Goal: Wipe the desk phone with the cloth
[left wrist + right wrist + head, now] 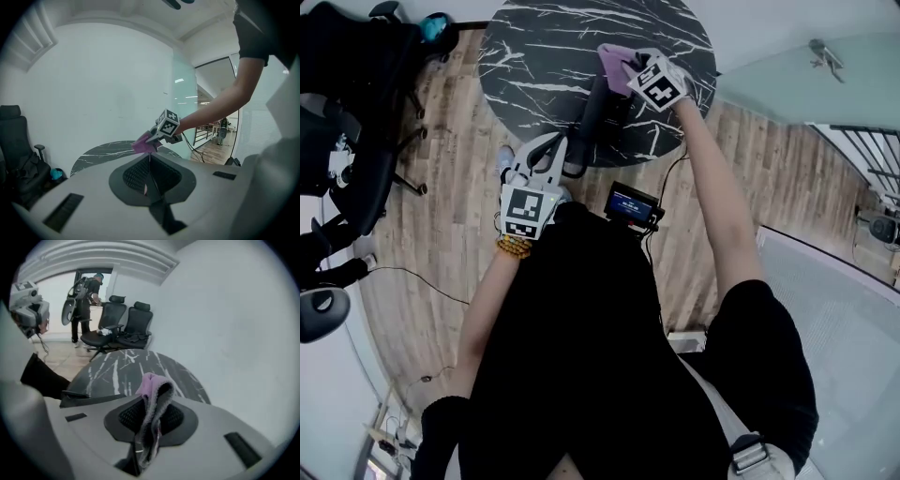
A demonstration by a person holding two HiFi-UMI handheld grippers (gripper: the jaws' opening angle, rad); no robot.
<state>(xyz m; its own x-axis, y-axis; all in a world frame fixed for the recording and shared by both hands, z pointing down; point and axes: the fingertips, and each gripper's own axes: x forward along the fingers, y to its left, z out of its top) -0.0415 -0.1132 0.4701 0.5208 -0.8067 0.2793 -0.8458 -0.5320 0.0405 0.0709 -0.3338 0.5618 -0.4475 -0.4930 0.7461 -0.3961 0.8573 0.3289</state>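
between right gripper jaws, pink cloth

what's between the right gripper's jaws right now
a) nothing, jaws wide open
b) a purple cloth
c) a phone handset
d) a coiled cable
b: the right gripper view shows the right gripper shut on a folded purple cloth that sticks up from between its jaws, above the round black marble table.
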